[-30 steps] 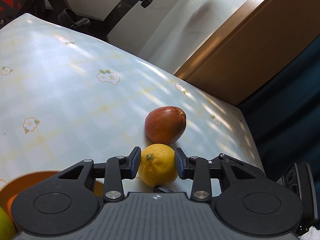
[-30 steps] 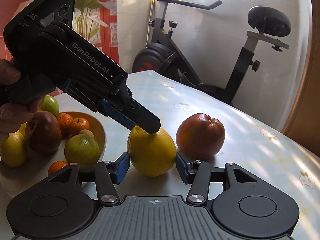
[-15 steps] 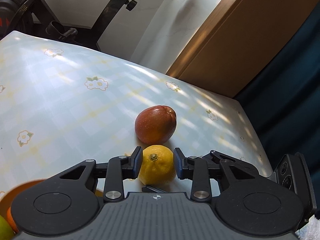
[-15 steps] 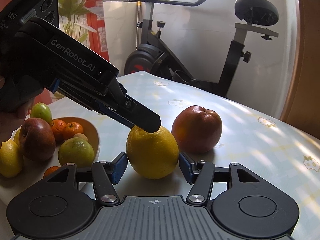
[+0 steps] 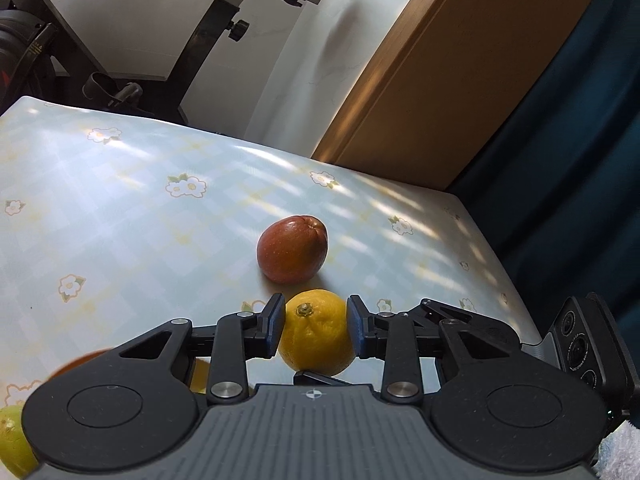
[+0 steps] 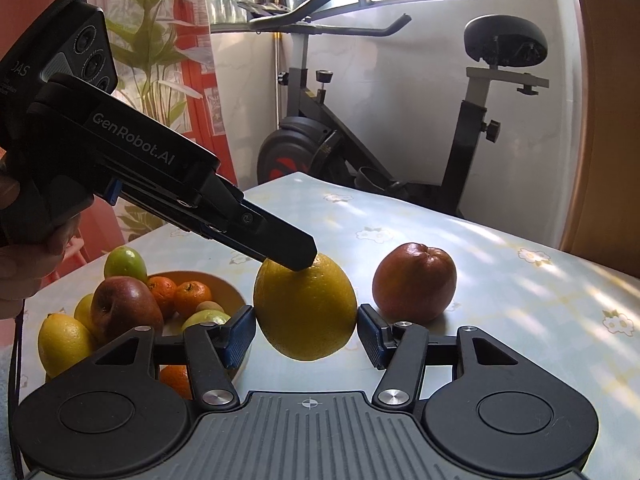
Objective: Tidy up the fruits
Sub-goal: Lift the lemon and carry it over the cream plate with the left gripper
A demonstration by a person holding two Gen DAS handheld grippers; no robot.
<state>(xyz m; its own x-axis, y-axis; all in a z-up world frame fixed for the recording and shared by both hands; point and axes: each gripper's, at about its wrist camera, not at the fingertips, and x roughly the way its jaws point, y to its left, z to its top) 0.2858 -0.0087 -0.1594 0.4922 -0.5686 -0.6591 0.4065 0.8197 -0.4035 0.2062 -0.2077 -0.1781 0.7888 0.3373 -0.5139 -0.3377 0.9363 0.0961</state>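
Left tongs (image 5: pixel 316 330) clamp the lemon (image 5: pixel 316 332), lifted off the table (image 5: pixel 120 208); right tongs (image 6: pixel 306 338) flank it, ungripping. Bowl (image 6: pixel 230 292) lies left: carry level, release low.

Yellow lemon (image 6: pixel 306 312), red-brown apple (image 6: pixel 414 282), pale blue checked tablecloth (image 5: pixel 120 220) with white flowers, orange bowl (image 6: pixel 228 286)

A round, dimpled yellow lemon (image 6: pixel 306 312) hangs clear of the table, stem end up, pinched by the left tongs (image 5: pixel 315 324). Just behind it a dark red apple (image 6: pixel 414 282) rests on the table.
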